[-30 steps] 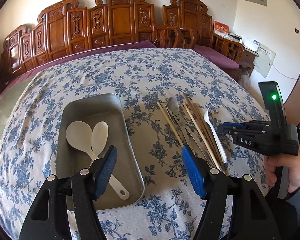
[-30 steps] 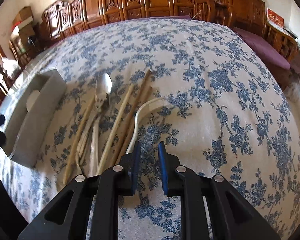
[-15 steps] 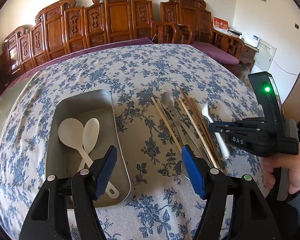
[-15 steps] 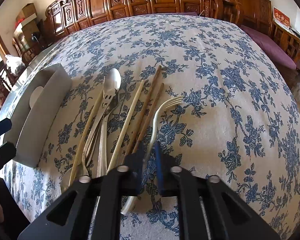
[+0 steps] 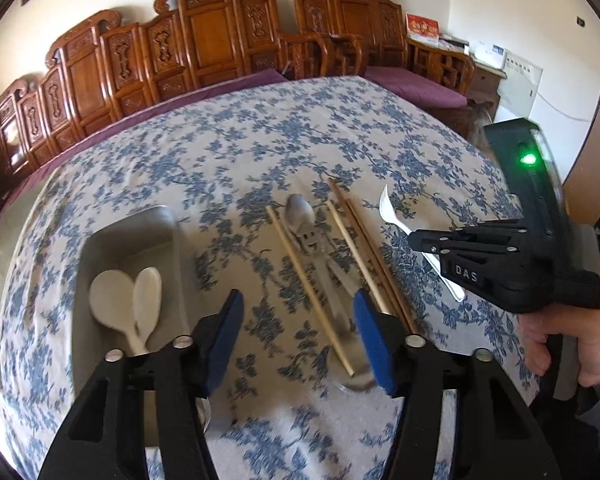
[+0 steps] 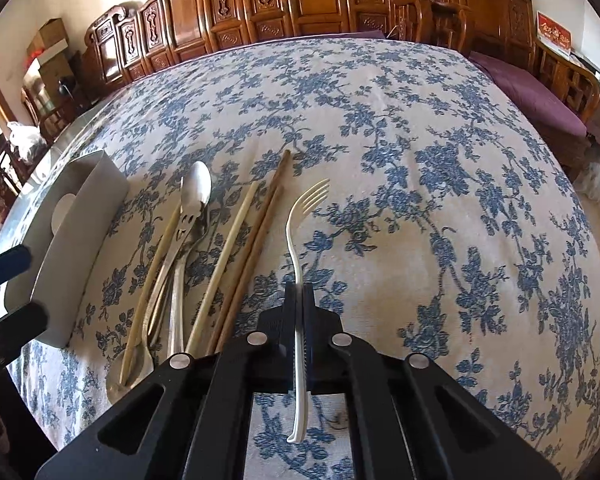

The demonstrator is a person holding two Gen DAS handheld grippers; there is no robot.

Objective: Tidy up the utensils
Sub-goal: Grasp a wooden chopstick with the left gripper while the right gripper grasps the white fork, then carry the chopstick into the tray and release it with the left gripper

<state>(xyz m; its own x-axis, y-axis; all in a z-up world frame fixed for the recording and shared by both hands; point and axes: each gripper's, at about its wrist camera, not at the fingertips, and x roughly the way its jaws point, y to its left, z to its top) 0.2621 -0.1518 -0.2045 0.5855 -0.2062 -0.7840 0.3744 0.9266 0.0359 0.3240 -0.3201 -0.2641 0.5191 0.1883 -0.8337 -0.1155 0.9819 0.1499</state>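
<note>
The white fork (image 6: pixel 298 248) is clamped by its handle in the right gripper (image 6: pixel 299 300), lifted off the tablecloth (image 6: pixel 420 200), right of the chopsticks (image 6: pixel 256 240). The left gripper (image 5: pixel 300 340), its jaws just narrowed yet holding nothing, is poised beside the tray (image 5: pixel 140 232), in which two white spoons (image 5: pixel 116 300) are kept.

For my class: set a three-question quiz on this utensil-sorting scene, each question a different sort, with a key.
1. True or false: the right gripper is shut on the white fork.
2. What already lies in the metal tray? A) chopsticks B) two white spoons C) nothing
3. Fill in: the left gripper hangs open above the utensil pile, and the shiny one beside the chopsticks is a metal ____.

Key: 1 true; 2 B, the two white spoons; 3 spoon, the metal spoon.
</note>
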